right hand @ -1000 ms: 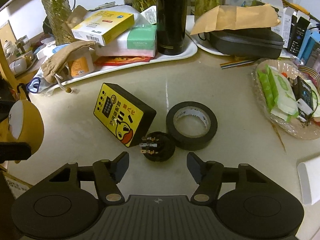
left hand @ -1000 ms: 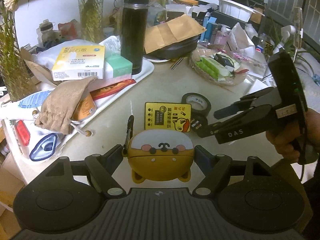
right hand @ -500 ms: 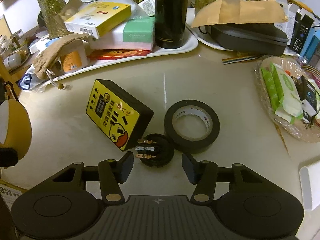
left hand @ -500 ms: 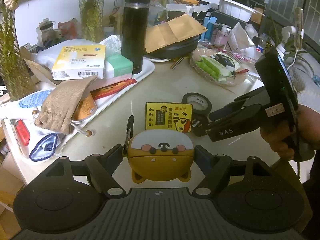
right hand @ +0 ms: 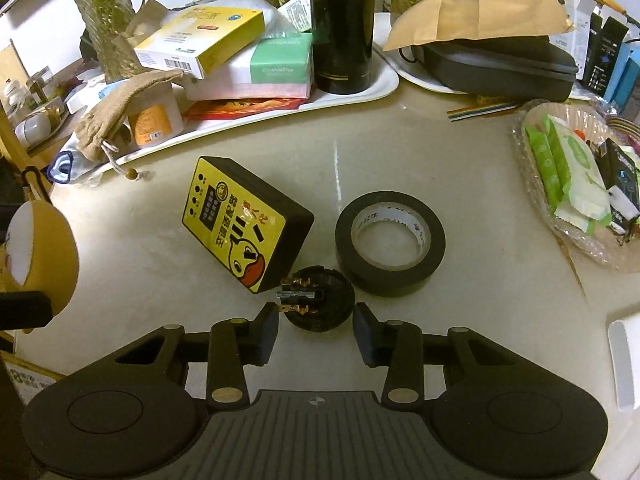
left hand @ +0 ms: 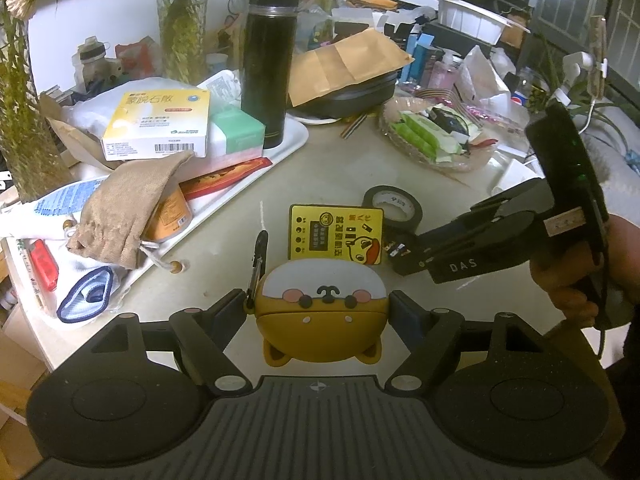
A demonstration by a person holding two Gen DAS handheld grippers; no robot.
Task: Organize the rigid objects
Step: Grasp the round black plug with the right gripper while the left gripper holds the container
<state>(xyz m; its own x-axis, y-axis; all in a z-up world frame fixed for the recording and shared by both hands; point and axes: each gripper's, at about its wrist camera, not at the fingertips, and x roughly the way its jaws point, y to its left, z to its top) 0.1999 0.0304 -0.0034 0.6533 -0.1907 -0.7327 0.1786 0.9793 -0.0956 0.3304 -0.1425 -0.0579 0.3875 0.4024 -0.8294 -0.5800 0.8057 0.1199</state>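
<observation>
Round black plug (right hand: 319,301): prongs up, on the table (right hand: 472,152) towards its near edge, touching the low corner of the yellow-faced adapter box (right hand: 244,232) and just beside the roll of black tape (right hand: 390,242). Flanked by the right gripper (right hand: 316,336), pads spread to either side and, by the look of it, not yet touching. Step in hand, as judged: closing in for the pickup of the plug.

Yellow-faced adapter box: propped at a tilt on the plug, label up, mid-table. Roll of black tape: flat, to the right of the box.

Dog-faced earbud case (left hand: 322,316): mustard and white, carabiner clip at its left shoulder, clamped between the pads of the left gripper (left hand: 320,312) and held above the near edge of the table.

White tray (right hand: 384,80): far left of the table, loaded with a medicine box (right hand: 200,42), tissue pack, black flask (right hand: 343,24) and cloth pouch (right hand: 120,112). Likely destination, though not certain.

Next move, as judged: pads drawn in squarely on the plug's rim, low enough to catch the body and not the prongs, then a straight lift; expect the leaning box to drop flat once its support goes.
</observation>
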